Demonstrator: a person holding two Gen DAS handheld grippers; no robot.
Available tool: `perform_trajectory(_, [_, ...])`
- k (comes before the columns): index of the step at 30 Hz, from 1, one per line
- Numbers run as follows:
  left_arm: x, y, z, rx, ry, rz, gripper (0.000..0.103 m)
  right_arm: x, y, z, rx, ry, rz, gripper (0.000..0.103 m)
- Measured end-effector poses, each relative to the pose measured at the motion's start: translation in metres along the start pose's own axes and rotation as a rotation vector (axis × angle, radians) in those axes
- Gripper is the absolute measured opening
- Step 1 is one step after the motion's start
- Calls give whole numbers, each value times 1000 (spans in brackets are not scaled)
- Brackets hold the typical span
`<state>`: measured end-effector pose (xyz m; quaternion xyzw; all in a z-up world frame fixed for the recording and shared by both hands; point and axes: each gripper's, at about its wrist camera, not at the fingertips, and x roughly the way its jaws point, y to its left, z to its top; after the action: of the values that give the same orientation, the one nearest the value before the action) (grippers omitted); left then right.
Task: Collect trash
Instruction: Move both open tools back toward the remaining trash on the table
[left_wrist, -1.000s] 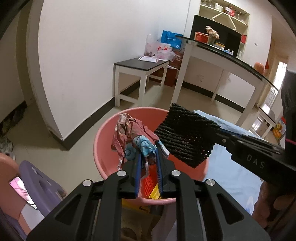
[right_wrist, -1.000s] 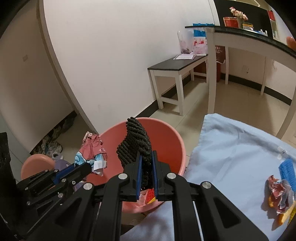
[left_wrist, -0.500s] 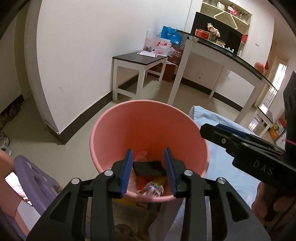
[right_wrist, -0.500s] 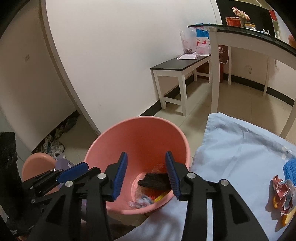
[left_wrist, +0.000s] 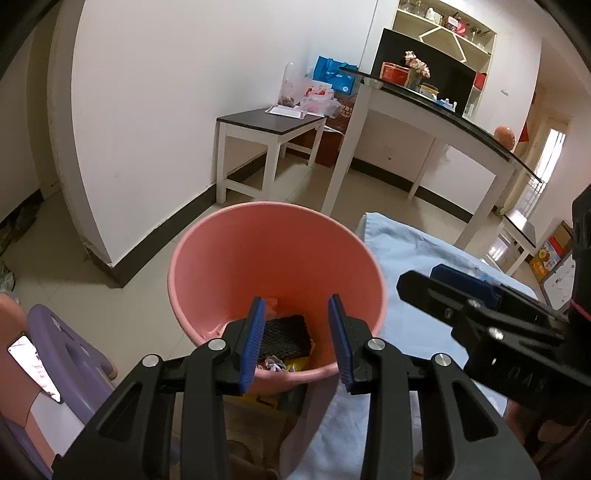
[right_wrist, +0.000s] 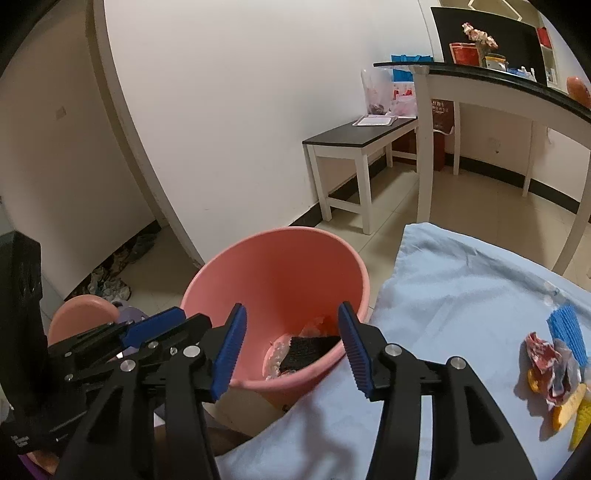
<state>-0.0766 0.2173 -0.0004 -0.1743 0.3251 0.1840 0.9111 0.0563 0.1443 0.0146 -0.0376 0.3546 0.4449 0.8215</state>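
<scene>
Nearest the left wrist camera, the left gripper (left_wrist: 297, 339) stands with its 2 blue-padded fingers spread apart and nothing between them, poised over the near rim of the pink bucket (left_wrist: 221, 236); the right gripper (right_wrist: 290, 347) is likewise spread wide and empty, above the same rim from the other side. Through both gaps the black mesh pad (left_wrist: 283, 334) lies flat on the bucket floor, its long axis running roughly left to right in the left wrist view, and tilted up toward the right in the right wrist view (right_wrist: 308, 349). Just beside it sit crumpled wrappers (left_wrist: 272, 362) and a yellow scrap, all well below the rim. The bucket mouth is wide, with free room around both grippers, and its right edge stands just beside the light blue cloth (right_wrist: 461, 295) that drapes over the work surface. On that cloth, well apart from the bucket, a crumpled red wrapper (right_wrist: 546, 356), yellow pieces (right_wrist: 570, 408) and a blue ribbed pad (right_wrist: 567, 334) lie near the right edge of the right wrist view. Compared with 1 second ago, when each gripper was clamped on an item held above the bucket, the wrapper bundle and the mesh pad are now inside it, and the fingers stand wider than 0.5 seconds ago. Farther off are a low black-topped bench (left_wrist: 266, 123) against the white wall and a long black counter (left_wrist: 443, 110).
</scene>
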Motion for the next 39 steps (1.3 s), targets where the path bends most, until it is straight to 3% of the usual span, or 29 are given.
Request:
perform_trajectory(10, [-16,-18,-7,4,0,-37,36,-37,-5,-22,20,-14,-6,56])
perform_trajectory(21, [-22,-64,-28,92,20,-80,36,-90,-28,-60,60,-32,-77,57])
perform_trajectory(28, [-18,-98,-44,134,61,-125,36,-120,-54,-83,91,-39,-158,58])
perform_trajectory(39, [-9,-140,-65,219,117,-152,36,-154,-115,-123,244,-42,-260,58])
